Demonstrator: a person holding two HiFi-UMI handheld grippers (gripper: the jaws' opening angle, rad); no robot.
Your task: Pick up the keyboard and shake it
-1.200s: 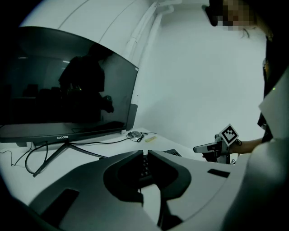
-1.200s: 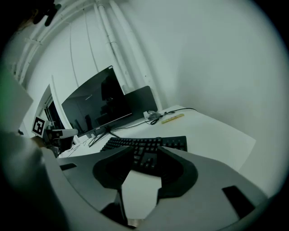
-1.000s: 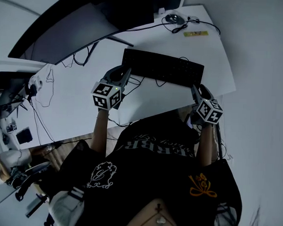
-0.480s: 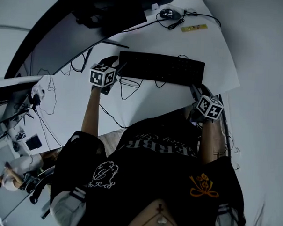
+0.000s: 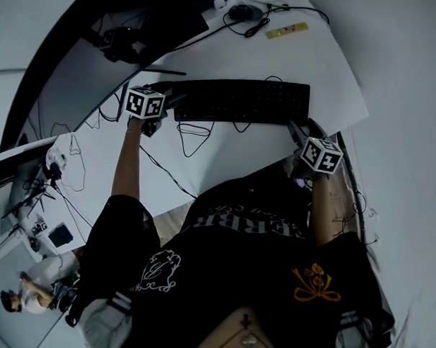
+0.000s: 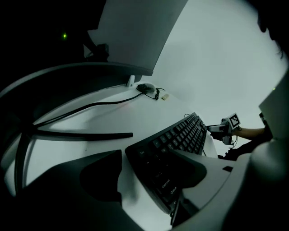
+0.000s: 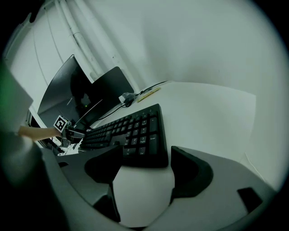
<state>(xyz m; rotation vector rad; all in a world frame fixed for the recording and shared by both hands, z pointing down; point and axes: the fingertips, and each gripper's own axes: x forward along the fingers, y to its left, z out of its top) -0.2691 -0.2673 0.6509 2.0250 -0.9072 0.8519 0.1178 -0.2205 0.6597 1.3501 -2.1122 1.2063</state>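
A black keyboard (image 5: 239,100) lies flat on the white desk (image 5: 280,64). My left gripper (image 5: 171,101) is at its left end and my right gripper (image 5: 301,128) at its right end. In the left gripper view the keyboard (image 6: 180,140) has its Esc corner between the jaws of my left gripper (image 6: 146,173), which are opening; the left finger (image 6: 101,176) stands clear of it. In the right gripper view my right gripper (image 7: 144,167) is opening too, and the end of the keyboard (image 7: 131,131) sits just ahead of its jaws, untouched.
A curved dark monitor (image 5: 79,48) stands behind and left of the keyboard. A mouse (image 5: 239,12), a yellow strip (image 5: 285,30) and loose cables (image 5: 194,136) lie on the desk. The desk's front edge runs close to the person's body.
My left gripper has moved from the keyboard's front left out to its left end. The right gripper has stayed at the right end. The head view has shifted.
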